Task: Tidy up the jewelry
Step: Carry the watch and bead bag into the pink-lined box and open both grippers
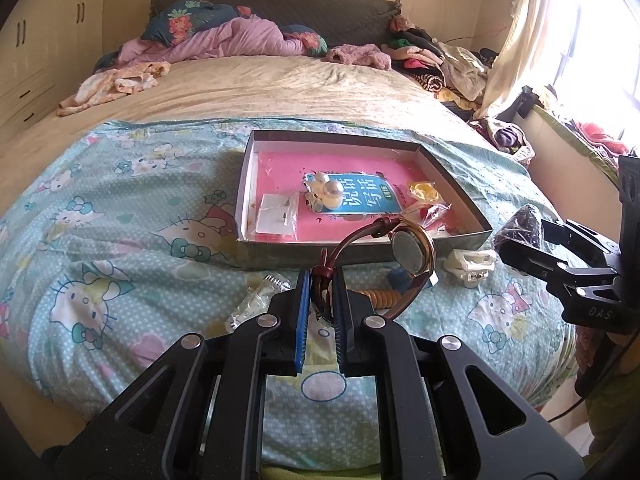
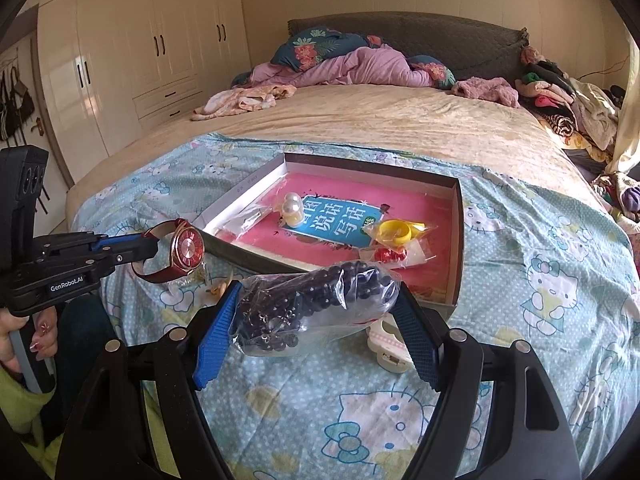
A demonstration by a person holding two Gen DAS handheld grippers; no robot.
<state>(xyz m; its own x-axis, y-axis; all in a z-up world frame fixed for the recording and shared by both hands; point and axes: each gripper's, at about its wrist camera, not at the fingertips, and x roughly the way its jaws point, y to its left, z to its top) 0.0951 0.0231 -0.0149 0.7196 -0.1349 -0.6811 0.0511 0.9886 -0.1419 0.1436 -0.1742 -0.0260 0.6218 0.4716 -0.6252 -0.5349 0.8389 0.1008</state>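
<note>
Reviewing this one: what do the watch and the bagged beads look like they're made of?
Watch: case looks like polished gold-tone metal, judging by its shiny rim; the dark red strap looks like glossy leather or imitation, hard to tell which. Bagged beads: thin clear plastic bag, crinkled and glinting, over dark round beads, possibly glass, stone or plastic; their material stays open.

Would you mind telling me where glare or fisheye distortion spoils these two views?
Left wrist view: the window at upper right is blown out white, washing out the curtain; the bed edges bow. Right wrist view: evenly lit, a glossy sheen on the wardrobe doors, glints on the plastic bag of beads, dark vignette in the corners.
</note>
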